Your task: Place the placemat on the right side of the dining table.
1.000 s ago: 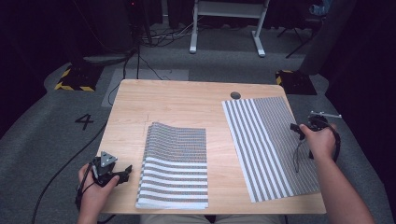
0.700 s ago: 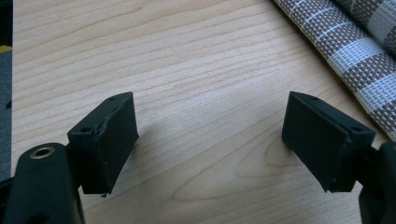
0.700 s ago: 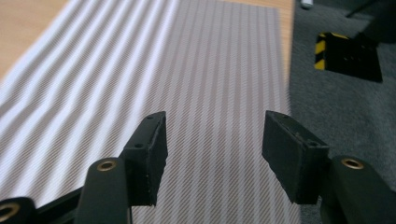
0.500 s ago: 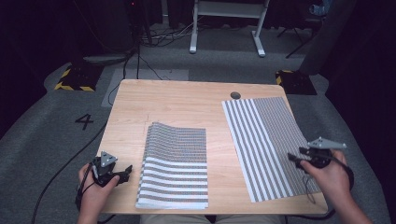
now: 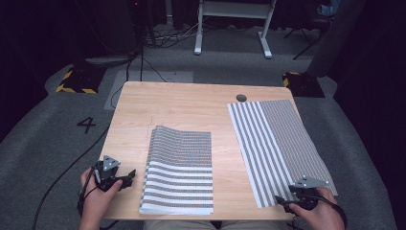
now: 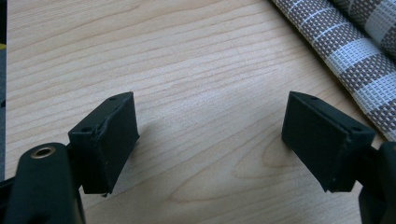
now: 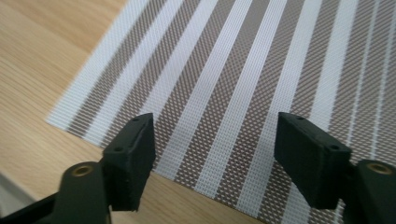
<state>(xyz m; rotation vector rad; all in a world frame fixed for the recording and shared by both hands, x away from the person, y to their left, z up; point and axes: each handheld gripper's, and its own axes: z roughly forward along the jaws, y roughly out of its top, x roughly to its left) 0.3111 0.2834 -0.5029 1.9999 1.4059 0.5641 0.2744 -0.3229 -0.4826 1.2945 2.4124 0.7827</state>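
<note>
Right gripper (image 5: pixel 289 202) has been brought down the flat striped mat (image 5: pixel 280 146) to its near edge at the bench (image 5: pixel 182 103) front-right corner; jaws just opened, spread, nothing pinched, mat's long axis running away from them. Left gripper (image 5: pixel 125 178) jaws spread, empty.

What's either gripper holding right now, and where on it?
Nothing. The right gripper is open above the flat mat's near edge; its jaws have just been opening. The left gripper is open over bare table.
</note>
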